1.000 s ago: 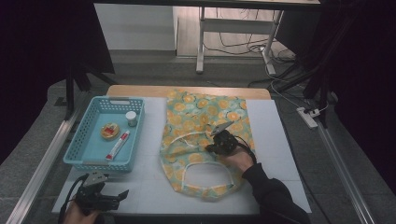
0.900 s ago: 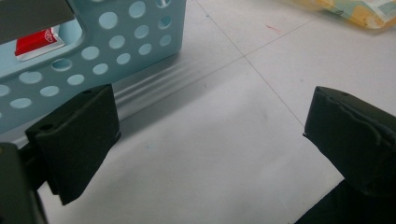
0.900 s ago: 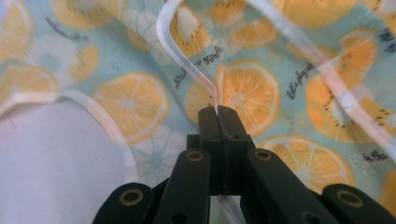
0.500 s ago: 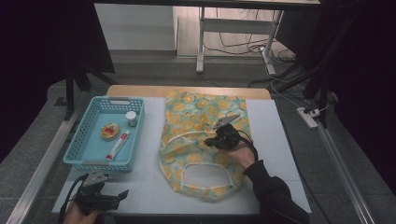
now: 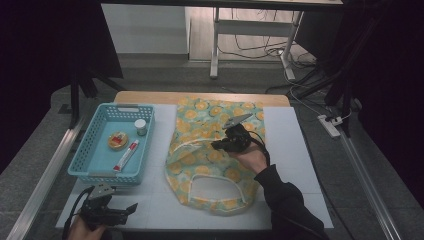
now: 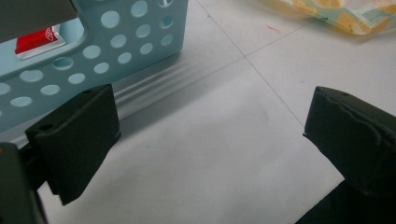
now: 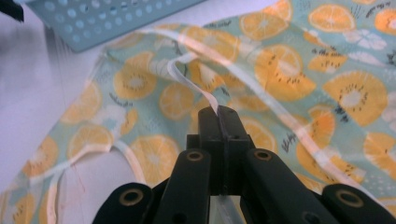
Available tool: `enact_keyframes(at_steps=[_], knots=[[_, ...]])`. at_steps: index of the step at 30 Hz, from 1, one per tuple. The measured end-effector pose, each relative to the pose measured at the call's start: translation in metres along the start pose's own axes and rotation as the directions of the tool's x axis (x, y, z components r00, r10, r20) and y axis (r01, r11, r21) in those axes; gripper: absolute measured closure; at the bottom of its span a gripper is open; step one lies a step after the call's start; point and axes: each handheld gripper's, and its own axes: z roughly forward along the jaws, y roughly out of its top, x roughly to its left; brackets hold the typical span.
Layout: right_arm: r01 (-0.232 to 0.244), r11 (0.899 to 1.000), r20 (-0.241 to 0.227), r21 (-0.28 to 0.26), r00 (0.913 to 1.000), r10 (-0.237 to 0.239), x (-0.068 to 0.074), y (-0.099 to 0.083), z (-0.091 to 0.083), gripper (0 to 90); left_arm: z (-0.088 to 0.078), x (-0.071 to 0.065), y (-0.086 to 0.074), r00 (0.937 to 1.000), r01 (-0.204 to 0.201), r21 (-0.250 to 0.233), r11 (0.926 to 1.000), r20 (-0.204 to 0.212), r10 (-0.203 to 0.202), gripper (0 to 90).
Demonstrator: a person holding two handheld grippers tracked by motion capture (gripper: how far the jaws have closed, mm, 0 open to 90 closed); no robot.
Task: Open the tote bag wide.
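Note:
A fabric bag (image 5: pixel 215 125) printed with orange slices lies flat in the middle of the white table. My right gripper (image 5: pixel 216 145) hovers over its centre, shut on one white strap handle (image 5: pixel 192 144), which it holds lifted off the cloth. In the right gripper view the strap (image 7: pixel 191 84) runs up from the bag (image 7: pixel 289 79) into the closed tips of the right gripper (image 7: pixel 218 112). The bag's other handle (image 5: pixel 215 192) lies flat near the front edge. My left gripper (image 5: pixel 131 207) rests at the front left corner, open, with bare table between its jaws (image 6: pixel 210 135).
A light blue perforated basket (image 5: pixel 85 155) stands left of the bag, holding a small white jar (image 5: pixel 140 126), a round orange item (image 5: pixel 117 141) and a red and white tube (image 5: pixel 126 155). Its wall (image 6: pixel 116 51) is close ahead of the left gripper.
The right gripper has risen a little over the bag, pulling the white strap up with it. The left gripper has stayed in place.

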Motion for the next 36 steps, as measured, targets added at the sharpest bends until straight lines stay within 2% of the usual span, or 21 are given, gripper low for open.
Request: enact_keyframes(at_steps=[9,21,27,36], knots=[[0.014,0.999,-0.009,-0.034,0.9999,-0.014,0.004,0.025,-0.001,90.0,0.000,0.000,0.000,1.0000,0.001,-0.002,1.0000,0.000,-0.001,3.5],[-0.006,0.998,-0.001,-0.067,1.0000,0.006,-0.001,0.050,-0.006,90.0,0.000,0.000,0.000,1.0000,0.003,-0.002,1.0000,0.004,-0.003,3.5],[0.013,0.998,0.009,-0.064,0.9999,-0.013,-0.001,0.060,-0.007,90.0,0.000,0.001,0.000,1.0000,0.004,-0.004,1.0000,0.005,-0.004,3.5],[0.000,0.997,0.028,-0.076,0.9996,0.002,-0.007,0.069,-0.011,90.0,-0.001,0.001,0.000,0.9999,0.011,-0.008,0.9999,0.007,-0.011,3.4]])
